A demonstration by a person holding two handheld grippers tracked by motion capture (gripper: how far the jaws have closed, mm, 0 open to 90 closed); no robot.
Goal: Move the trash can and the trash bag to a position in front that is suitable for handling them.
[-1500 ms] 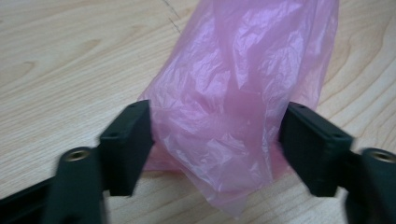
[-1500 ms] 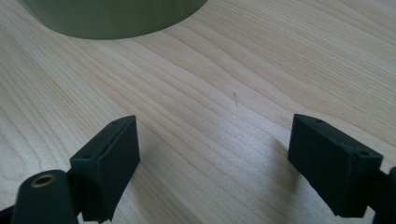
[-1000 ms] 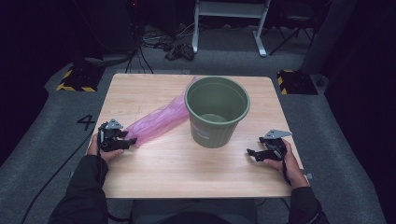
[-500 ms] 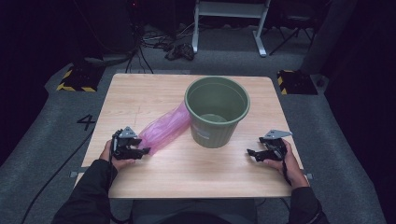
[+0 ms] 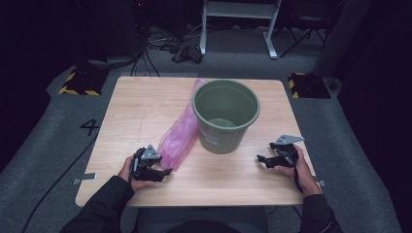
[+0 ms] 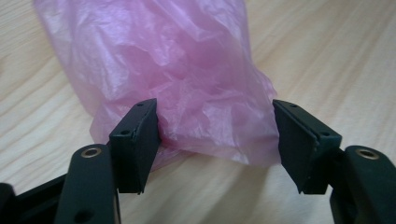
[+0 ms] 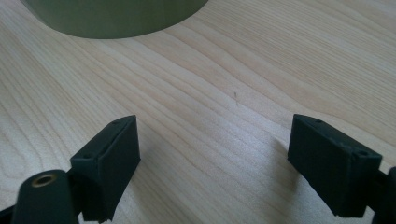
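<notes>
On the floor left of the table (image 5: 145, 109) — a painted "4" (image 5: 90, 127).

I see a translucent pink crinkled plastic bag (image 5: 178, 136), paler and whitish where it catches light. Round plastic bin (image 5: 225, 116) is dull olive green, inside and out. Square wooden table (image 5: 145, 107) is light beige with fine tan grain lines. My two grippers are matte black, left gripper (image 5: 163, 172) and right gripper (image 5: 261, 159), each with a grey three-cornered plate on top.
</notes>
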